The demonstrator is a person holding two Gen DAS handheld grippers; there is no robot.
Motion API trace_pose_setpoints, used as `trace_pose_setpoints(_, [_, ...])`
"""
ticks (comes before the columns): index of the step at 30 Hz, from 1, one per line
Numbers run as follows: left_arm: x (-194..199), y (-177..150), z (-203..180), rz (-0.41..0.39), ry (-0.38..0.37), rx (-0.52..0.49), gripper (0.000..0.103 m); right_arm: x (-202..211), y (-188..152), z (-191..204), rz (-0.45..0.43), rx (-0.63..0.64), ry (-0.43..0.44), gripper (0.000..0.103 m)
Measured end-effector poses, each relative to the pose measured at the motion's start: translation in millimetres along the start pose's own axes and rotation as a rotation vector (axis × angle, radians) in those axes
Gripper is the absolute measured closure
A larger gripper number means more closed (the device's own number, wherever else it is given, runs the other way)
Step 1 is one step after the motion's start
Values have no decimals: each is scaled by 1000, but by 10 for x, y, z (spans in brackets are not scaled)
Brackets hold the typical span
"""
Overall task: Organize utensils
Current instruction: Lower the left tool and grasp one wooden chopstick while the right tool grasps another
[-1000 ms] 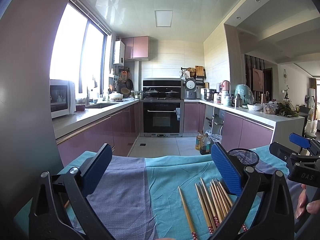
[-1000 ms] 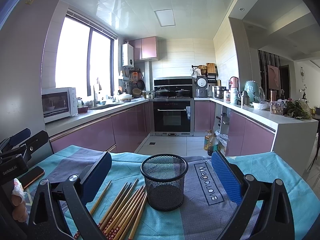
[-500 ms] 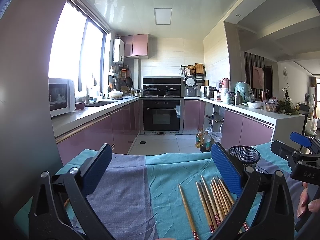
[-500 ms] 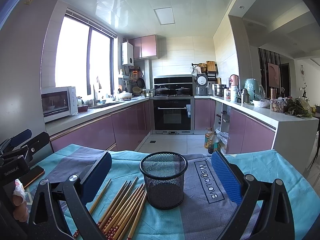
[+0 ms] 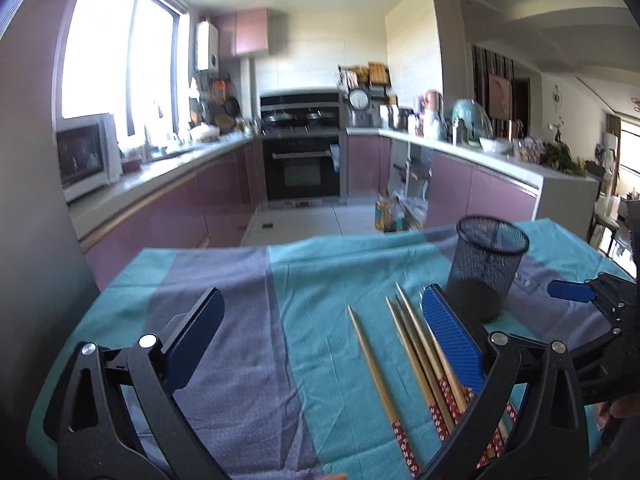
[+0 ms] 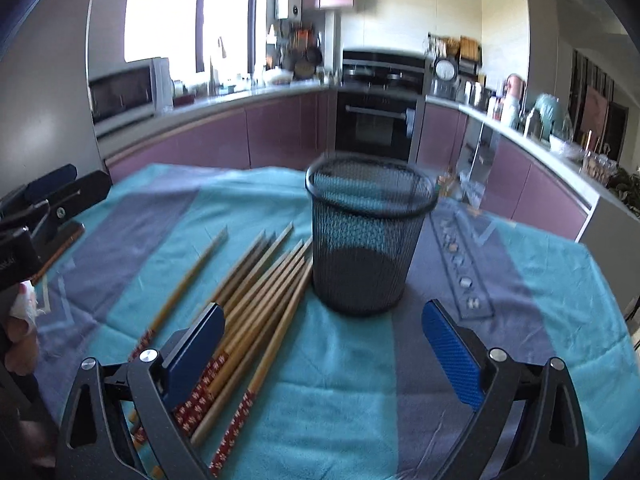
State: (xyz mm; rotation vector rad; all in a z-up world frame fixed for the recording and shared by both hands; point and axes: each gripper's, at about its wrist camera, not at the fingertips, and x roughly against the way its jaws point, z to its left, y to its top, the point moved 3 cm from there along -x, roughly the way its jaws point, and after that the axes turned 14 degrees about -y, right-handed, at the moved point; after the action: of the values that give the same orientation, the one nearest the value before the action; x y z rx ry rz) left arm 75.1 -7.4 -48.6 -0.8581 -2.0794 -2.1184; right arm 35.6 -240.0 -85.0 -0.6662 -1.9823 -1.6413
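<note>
The black mesh cup [image 6: 366, 240] is standing upright on the teal and purple tablecloth [image 6: 344, 392], and everything else is sitting around it. A bundle of wooden chopsticks [image 6: 256, 292] is lying flat on the cloth just beside the cup's base on its window side, their tips pointing towards the kitchen and the nearest one touching or almost touching the base — their red patterned ends are pointing back at the cameras. One single chopstick [image 6: 188, 280] is lying a little apart from the bundle, farther from the cup.

The right gripper [image 6: 322, 344] is hovering low in front of the cup, its blue-padded fingers spread wide with nothing between them; one blue pad [image 6: 194, 354] is sitting over the red ends of the bundle, the other on the opposite side of the cup's base. The cup's inside is showing as empty through the mesh.

In the left wrist view the left gripper [image 5: 320, 336] is also spread wide and holding nothing, hanging over the cloth on the chopstick side of the cup [image 5: 486, 266]. One of its pads is overlapping the bundle [image 5: 424, 356] in the picture, while the lone chopstick [image 5: 378, 376] is lying between the two fingers. Whether that pad is touching the sticks I cannot tell — the angle is hiding it.

Behind the cup, kitchen cabinets [image 6: 280, 136] and an oven [image 6: 378, 124] are filling the background
</note>
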Motion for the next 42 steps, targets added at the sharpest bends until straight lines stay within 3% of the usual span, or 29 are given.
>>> trace_pose_setpoints(4, [-249, -117, 3, 102, -18, -13, 7, -206, -52, 88, 84, 25, 1, 23])
trace_pose_setpoints(9, [-589, -259, -27, 219, -49, -21, 25, -339, -58, 145, 145, 44, 6, 40])
trace_pose_setpoints(13, [-817, -375, -50, 308, -72, -13, 40, -396, -67, 156, 176, 47, 15, 46])
trace_pose_setpoints(15, [-923, -414, -80, 338, -91, -6, 47, -439, -77, 174, 197, 47, 28, 55])
trace_pose_setpoints(19, [-1120, -503, -119, 402, -116, 10, 59, -483, -39, 183, 202, 47, 31, 57])
trace_pose_setpoints(22, [-1249, -576, -114, 453, -150, 41, 70, -503, -8, 223, 204, 46, 44, 64])
trace_pose_setpoints(25, [-1321, -583, -119, 458, -158, 53, 76, -506, 9, 251, 209, 41, 71, 75])
trace_pose_setpoints(27, [-1365, -580, -116, 465, -154, 65, 83, -501, 20, 271, 217, 31, 100, 91])
trace_pose_setpoints(28, [-1371, -566, -109, 467, -155, 73, 86, -499, 23, 274, 222, 24, 113, 93])
trace_pose_setpoints(33, [-1383, -541, -91, 468, -169, 124, 95, -446, 37, 245, 218, -8, 150, 97])
trace_pose_setpoints(42, [-1084, -319, -97, 405, -234, 158, 95, -116, 167, 114, 130, -36, 217, 97])
